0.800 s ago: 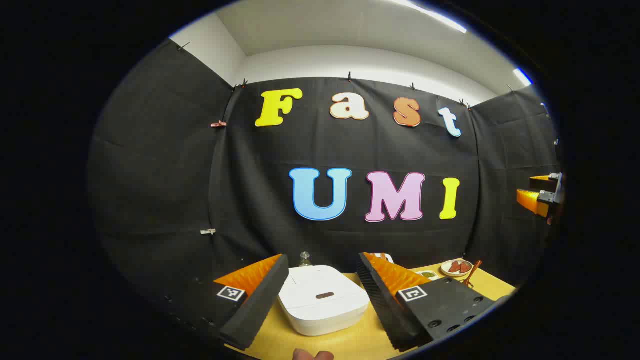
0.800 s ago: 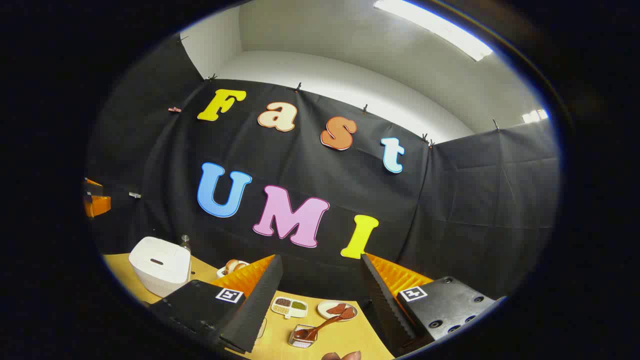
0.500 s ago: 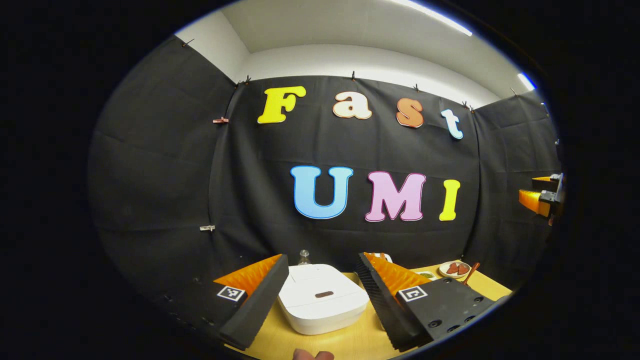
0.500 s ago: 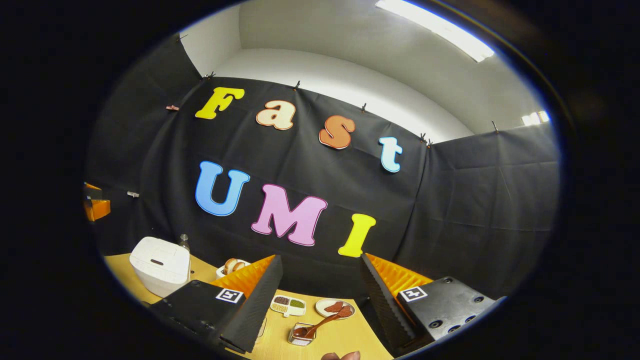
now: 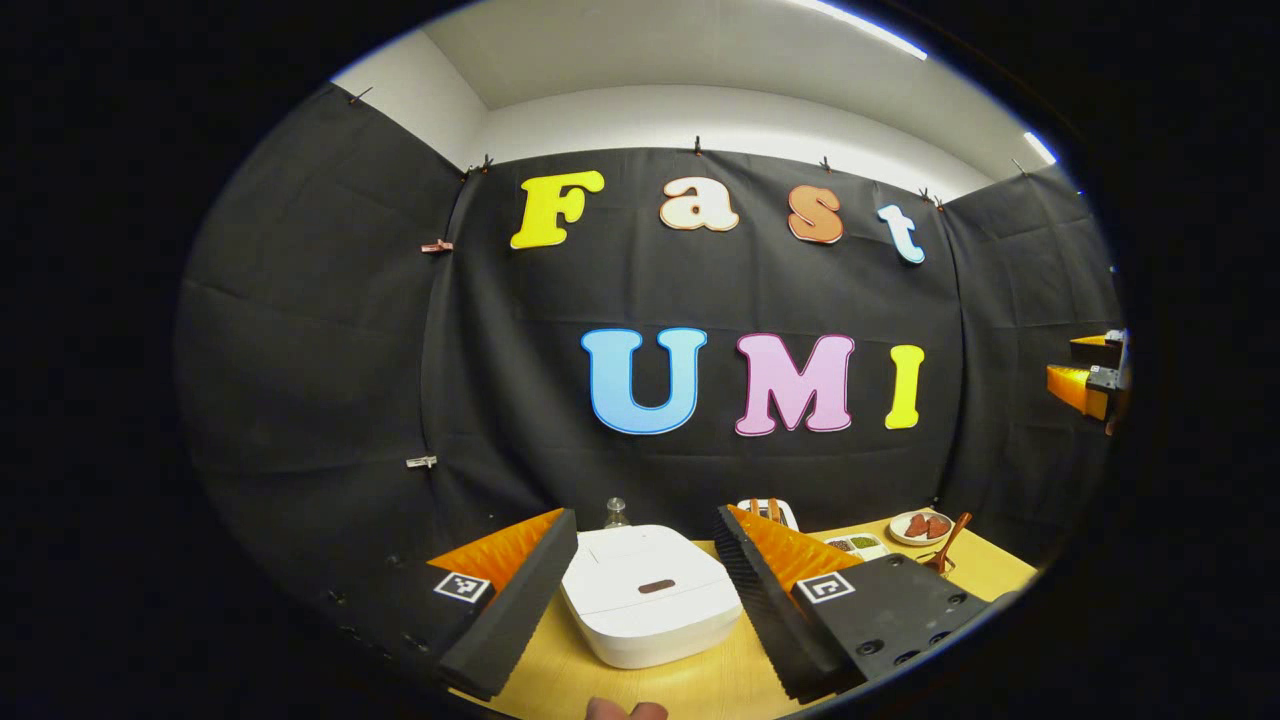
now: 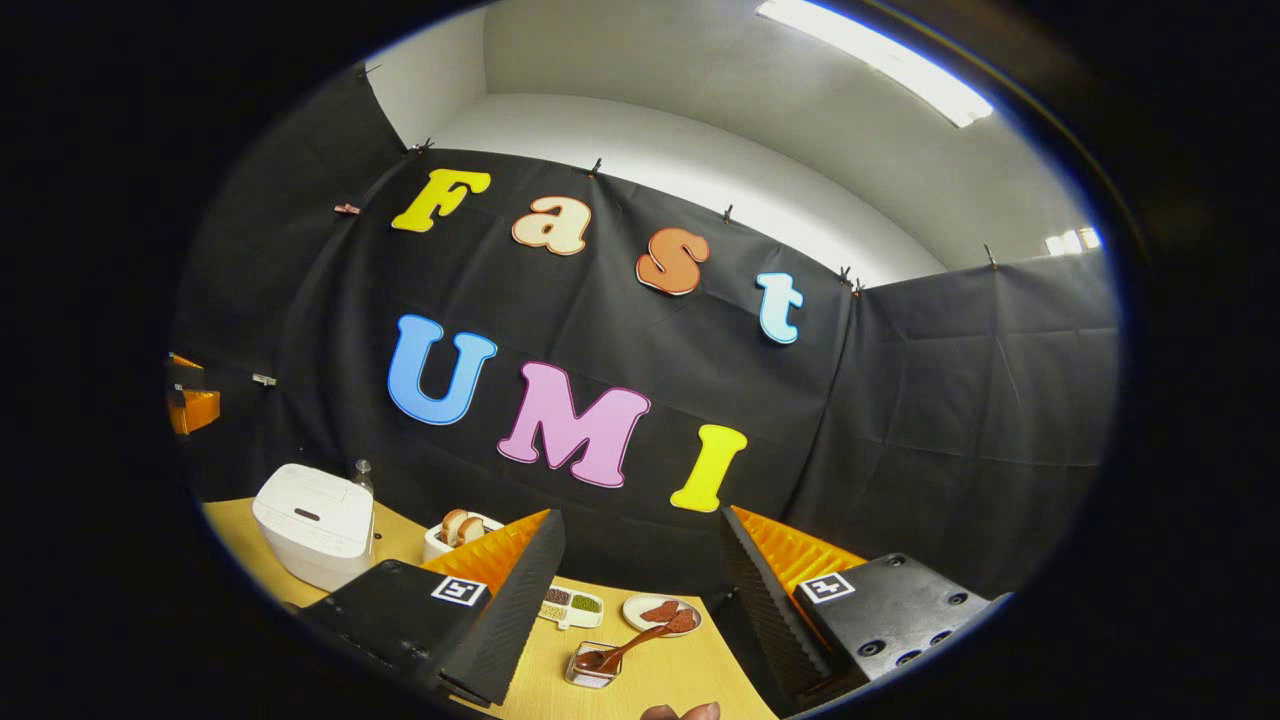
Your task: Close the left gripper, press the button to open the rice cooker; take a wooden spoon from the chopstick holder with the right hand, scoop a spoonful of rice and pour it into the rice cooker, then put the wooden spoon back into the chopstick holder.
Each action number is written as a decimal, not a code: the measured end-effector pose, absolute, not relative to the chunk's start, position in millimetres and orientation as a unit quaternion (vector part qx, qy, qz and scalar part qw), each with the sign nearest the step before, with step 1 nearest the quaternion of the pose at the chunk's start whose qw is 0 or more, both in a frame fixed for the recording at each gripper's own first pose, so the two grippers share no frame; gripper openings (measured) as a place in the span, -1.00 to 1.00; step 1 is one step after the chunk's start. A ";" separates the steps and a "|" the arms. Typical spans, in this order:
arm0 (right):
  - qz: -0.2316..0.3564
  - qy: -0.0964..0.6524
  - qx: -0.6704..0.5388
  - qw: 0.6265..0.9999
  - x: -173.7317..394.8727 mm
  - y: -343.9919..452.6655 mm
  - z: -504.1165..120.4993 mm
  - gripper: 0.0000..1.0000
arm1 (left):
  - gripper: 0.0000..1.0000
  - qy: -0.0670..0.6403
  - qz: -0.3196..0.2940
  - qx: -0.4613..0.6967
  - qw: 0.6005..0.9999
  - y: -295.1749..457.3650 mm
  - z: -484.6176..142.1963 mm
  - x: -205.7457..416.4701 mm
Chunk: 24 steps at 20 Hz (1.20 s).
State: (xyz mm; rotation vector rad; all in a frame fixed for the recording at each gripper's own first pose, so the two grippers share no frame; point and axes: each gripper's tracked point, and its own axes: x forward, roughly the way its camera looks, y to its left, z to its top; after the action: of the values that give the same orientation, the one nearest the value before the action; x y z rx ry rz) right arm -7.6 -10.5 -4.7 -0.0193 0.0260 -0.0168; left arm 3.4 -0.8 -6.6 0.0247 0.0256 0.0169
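The white rice cooker sits shut on the yellow table, its brown button on the lid. My left gripper hovers in front of it, open, the cooker framed between its fingers. My right gripper is also open and holds nothing. A white holder with wooden ends sticking out stands right of the cooker. A brown wooden spoon rests in a small clear box below my right gripper. The right gripper shows far right, the left gripper far left.
A divided white dish of grains and a plate of reddish pieces lie behind the clear box. A small bottle stands behind the cooker. A person's thumb shows at the bottom edge. The black cloth wall closes the table's back.
Both views have drifted only slightly; the cooker sits a little farther right in the left gripper view. Both grippers stay open and empty.
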 end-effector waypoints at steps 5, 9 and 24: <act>-0.008 0.013 -0.017 1.000 -8.8 -21.4 -11.5 0.94 | 0.91 0.018 -0.008 0.021 1.000 -12.9 -6.0 10.7; -0.018 0.017 -0.024 0.999 -11.2 -31.0 -18.3 0.94 | 0.22 0.037 -0.053 0.041 0.997 -26.0 -12.8 23.4; -0.061 0.045 -0.047 0.996 -31.2 -64.7 -38.7 0.94 | -0.87 0.293 -0.274 0.128 0.907 -10.5 -127.8 149.0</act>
State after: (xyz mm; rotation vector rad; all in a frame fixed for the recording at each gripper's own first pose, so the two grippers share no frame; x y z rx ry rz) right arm -31.2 -64.7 -38.7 -0.0949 0.0896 -0.1219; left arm 149.0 -10.5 -127.8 0.2649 0.6051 -0.5664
